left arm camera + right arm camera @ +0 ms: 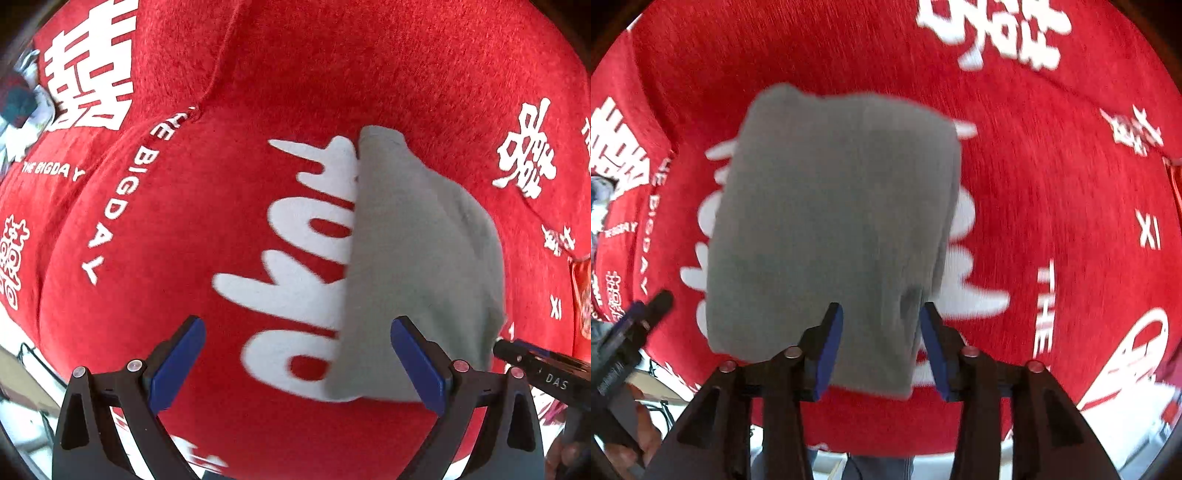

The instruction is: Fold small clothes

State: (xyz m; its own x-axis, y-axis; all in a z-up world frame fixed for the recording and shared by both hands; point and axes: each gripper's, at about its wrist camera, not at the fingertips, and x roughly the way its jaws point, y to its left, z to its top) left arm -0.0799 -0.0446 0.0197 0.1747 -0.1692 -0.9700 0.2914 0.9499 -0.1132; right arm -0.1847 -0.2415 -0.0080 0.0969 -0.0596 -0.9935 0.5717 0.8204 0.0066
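Right gripper [881, 343] first: its blue pads [827, 354] stand apart with a clear gap, and the near edge of the folded grey garment [831, 206] sits in the frame between them, but the pads don't look like they're pressing on it, so I'd call it released, hanging straight over the cloth. The shot is motion-blurred, so whether the fabric brushes a pad I can't say. The left gripper [295, 365] is spread wide, blue pads [177, 365] far apart with nothing in between, just red fabric and a big white print below. Its right-hand pad sits just in front of the garment's near corner in the left wrist view, not gripping it. The grey garment [417, 266] itself lies as a compact, roughly rectangular bundle flat on the red tablecloth [258, 92], covering part of the large white character printed there. One long edge is straight and crisp, the other side looks rounder and softer with layers stacked. Further out, the tablecloth has white characters and "THE BIGDAY" lettering around its borders, and it drapes over the table edge towards the camera. Each camera catches the other tool at the margin: the black tip of the right one at the lower right of the left view, the left one at the lower left of the right view.
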